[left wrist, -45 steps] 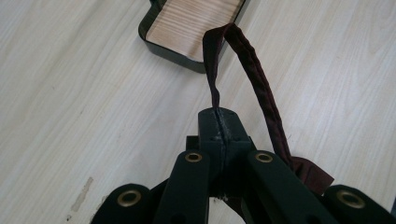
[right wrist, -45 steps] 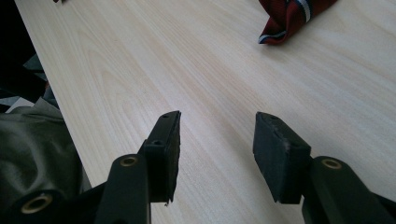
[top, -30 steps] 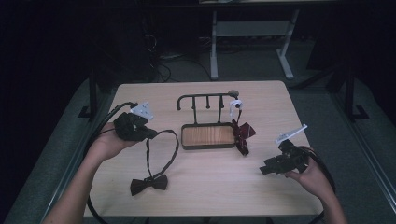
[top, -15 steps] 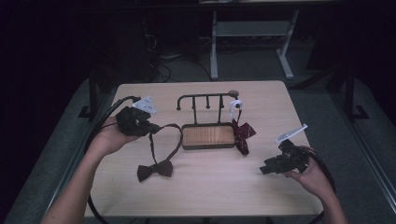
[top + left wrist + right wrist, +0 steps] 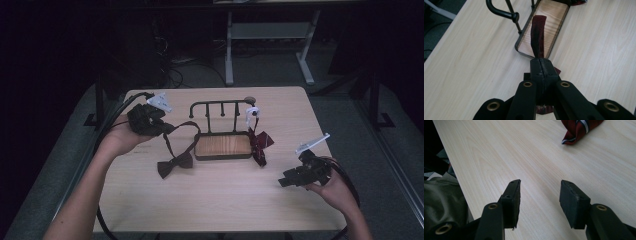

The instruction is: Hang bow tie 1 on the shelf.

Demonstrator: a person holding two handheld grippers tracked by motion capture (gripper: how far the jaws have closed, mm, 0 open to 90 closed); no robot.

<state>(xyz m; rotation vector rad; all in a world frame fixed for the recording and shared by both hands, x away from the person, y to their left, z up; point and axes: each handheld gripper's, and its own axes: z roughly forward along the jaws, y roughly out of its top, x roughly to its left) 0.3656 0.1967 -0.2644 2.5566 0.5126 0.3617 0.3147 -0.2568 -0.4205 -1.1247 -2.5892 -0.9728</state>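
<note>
My left gripper (image 5: 162,129) is shut on the dark red neck strap (image 5: 538,35) of a bow tie, held above the table's left side. The strap loops toward the rack, and the bow (image 5: 175,164) hangs low, just in front of the rack's left end. A black wire rack with a wooden base (image 5: 222,146) stands mid-table, its hooked rail (image 5: 220,104) on top. A second dark red bow tie (image 5: 260,141) with a striped edge (image 5: 579,130) hangs at the rack's right end. My right gripper (image 5: 285,182) rests low at the right front, open, with bare table between its pads (image 5: 574,202).
The light wooden table (image 5: 220,200) has free room in front of the rack. Cables trail from both grippers over the table's edges. A white desk frame (image 5: 265,35) stands on the dark floor behind the table.
My left gripper has risen and drawn back a little with the strap, and the bow has been dragged up the table toward the rack. The right gripper has stayed still.
</note>
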